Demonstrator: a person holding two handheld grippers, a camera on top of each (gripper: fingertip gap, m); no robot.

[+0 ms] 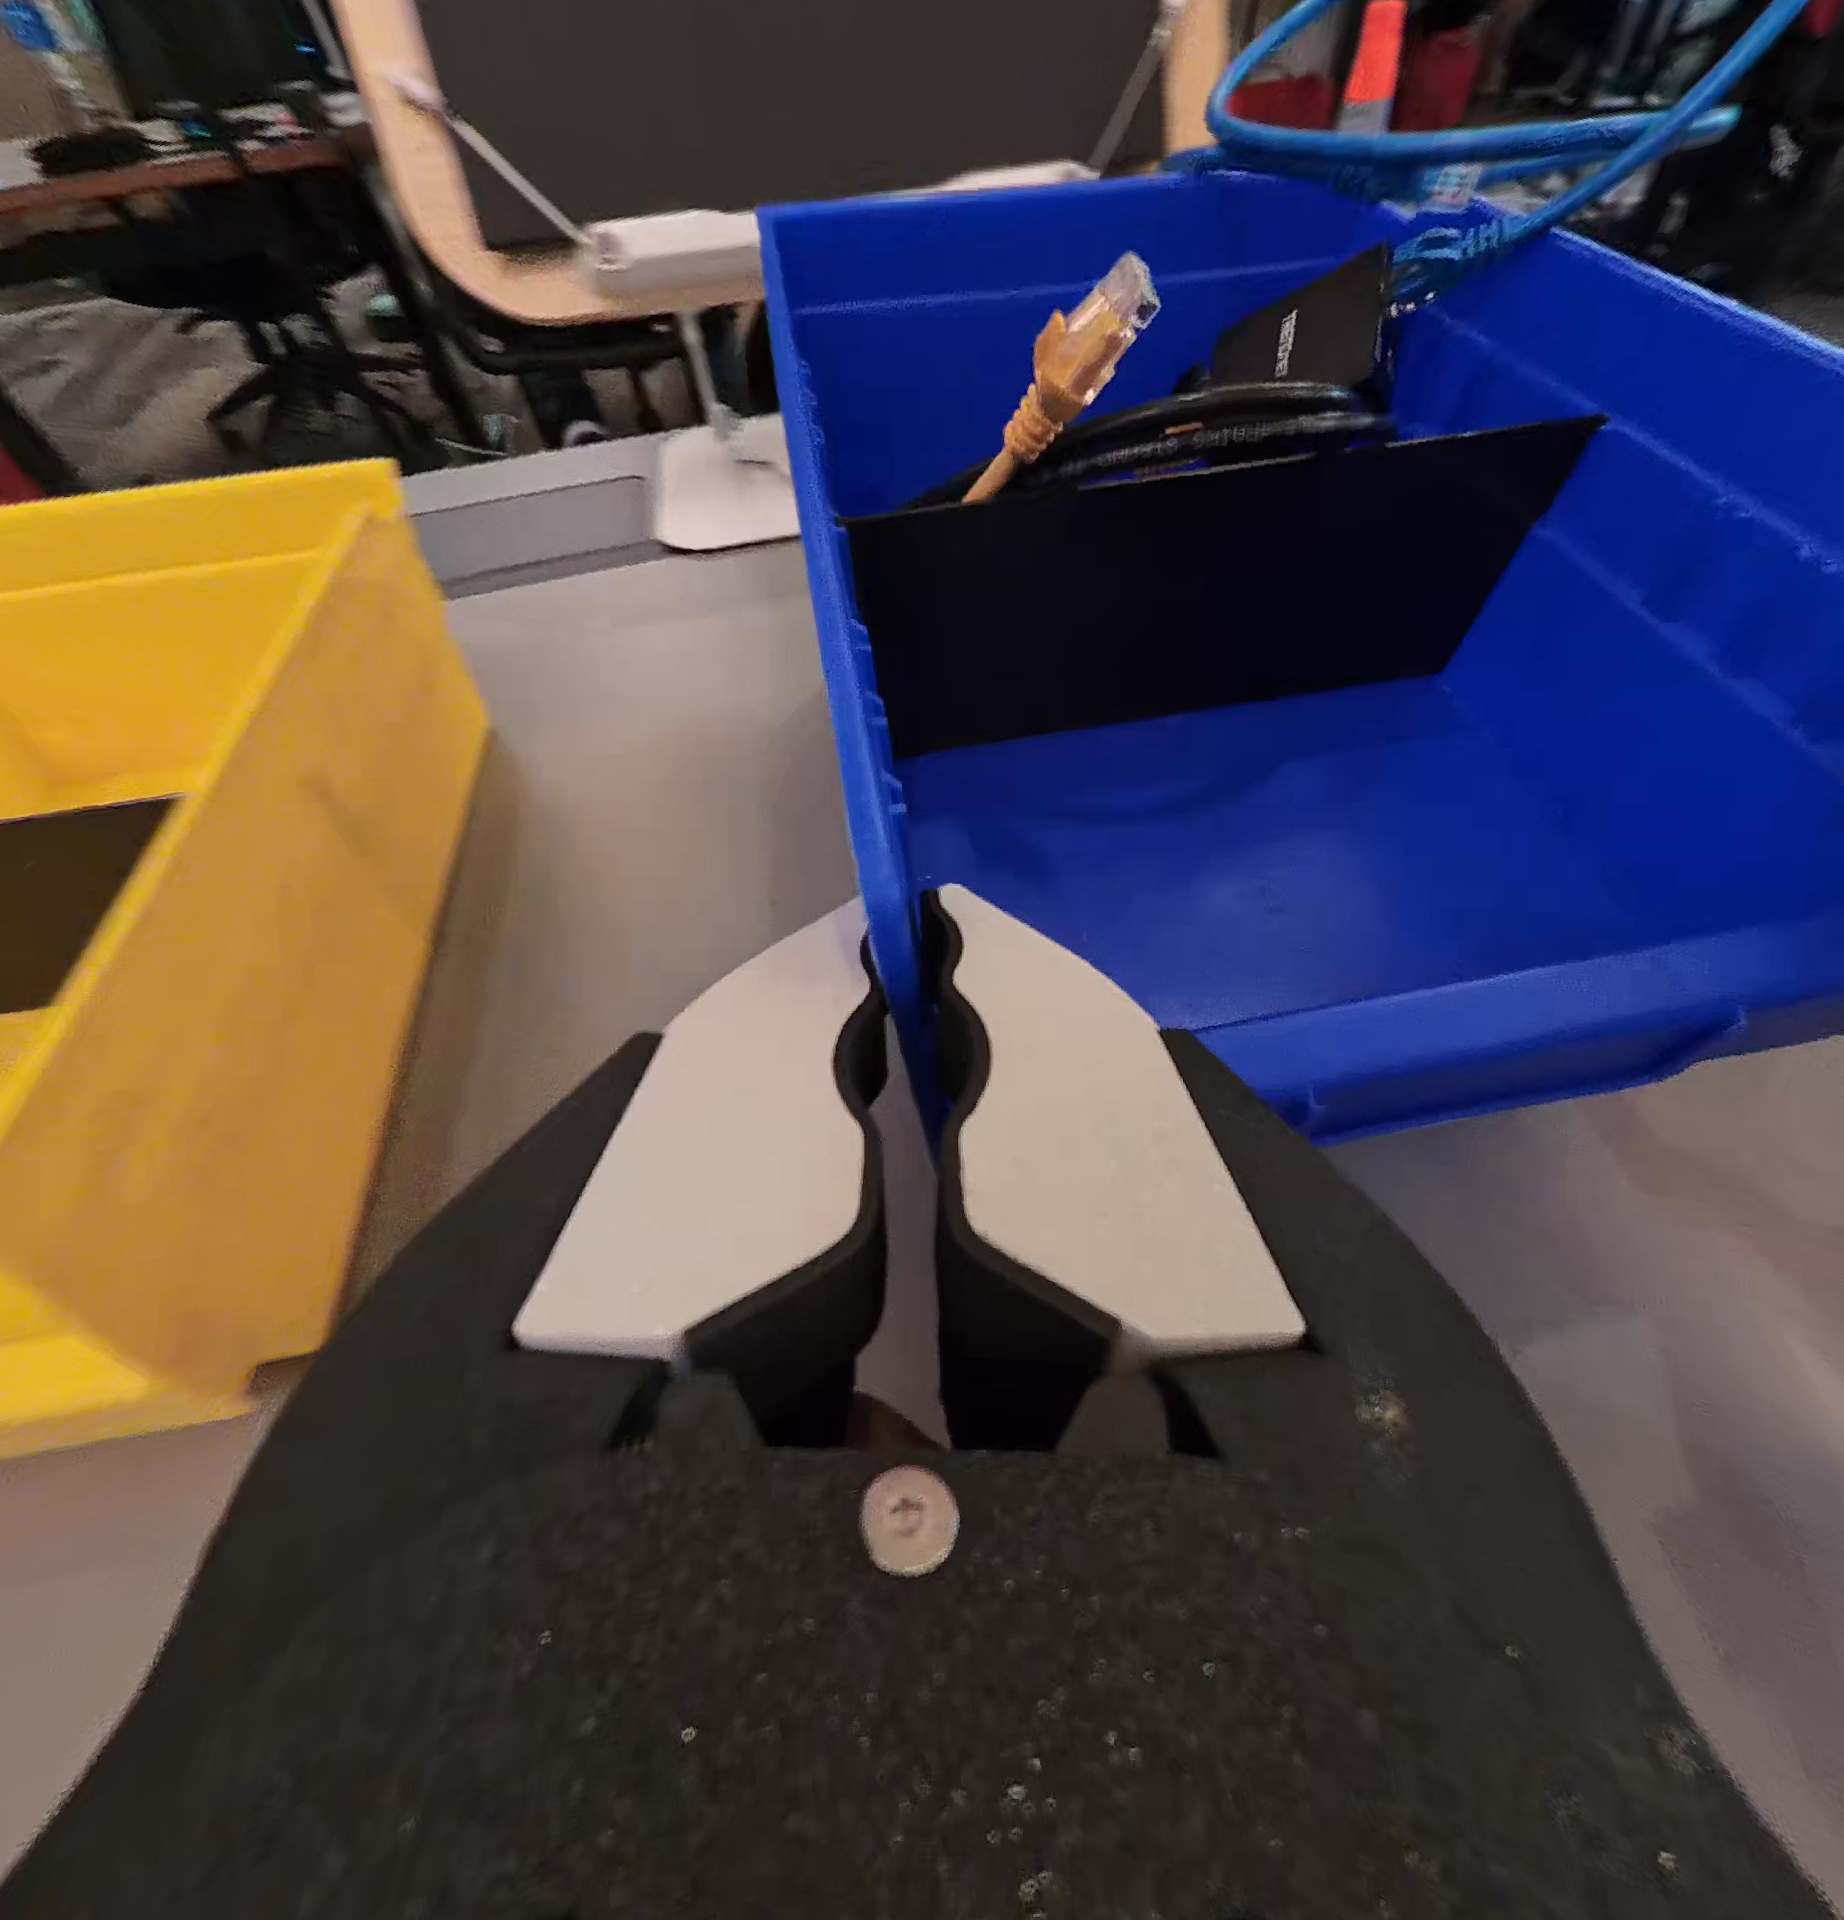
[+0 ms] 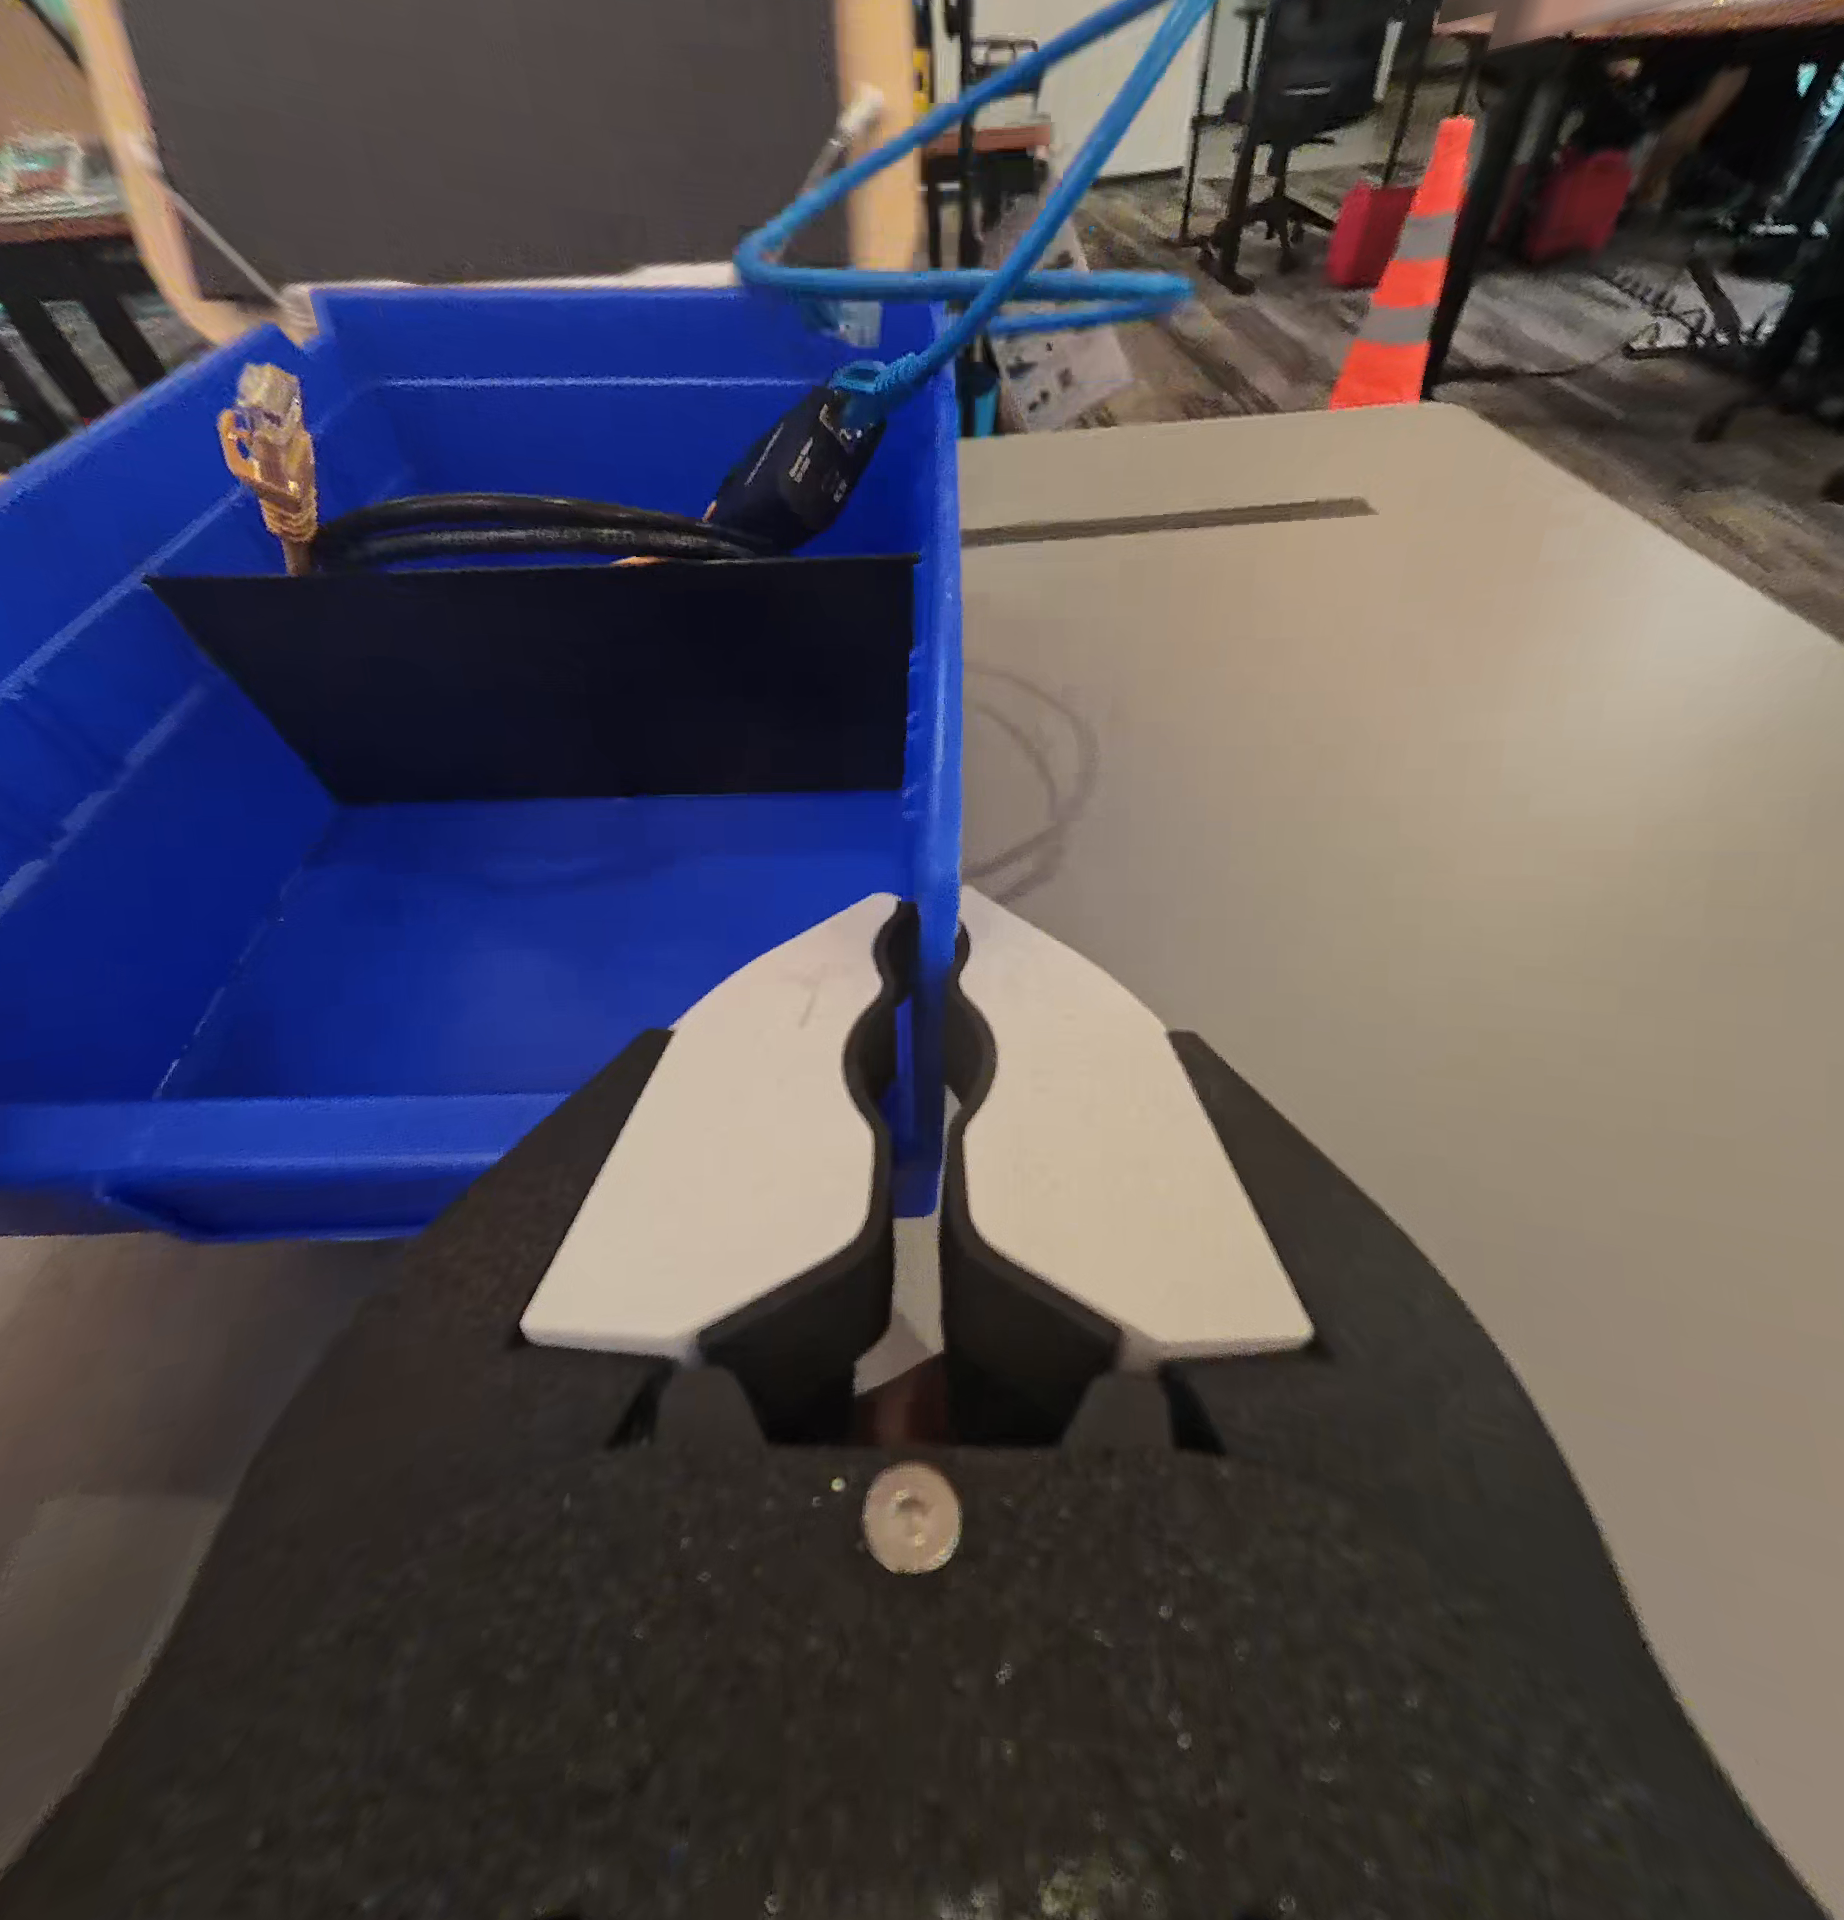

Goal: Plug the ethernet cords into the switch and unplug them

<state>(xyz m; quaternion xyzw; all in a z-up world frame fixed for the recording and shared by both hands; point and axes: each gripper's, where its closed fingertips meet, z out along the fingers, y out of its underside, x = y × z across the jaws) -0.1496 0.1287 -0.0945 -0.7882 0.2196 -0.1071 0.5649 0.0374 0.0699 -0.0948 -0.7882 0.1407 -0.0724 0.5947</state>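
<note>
Both the left gripper (image 1: pixel 902 935) and right gripper (image 2: pixel 928 930) sit clamped on opposite side walls of the rigid blue plastic bin (image 1: pixel 1417 1049), likely light, while the limp orange ethernet cord (image 1: pixel 1089 353) is best pinched by its stiff plug.

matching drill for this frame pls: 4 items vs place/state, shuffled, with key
1. blue bin
2. orange plug
3. blue cable
4. yellow bin

A. loops above the bin's back corner
B. sticks up behind the black divider
C. side walls clamped by left gripper and right gripper
D. on the table, left of the blue one

1-C, 2-B, 3-A, 4-D
</note>
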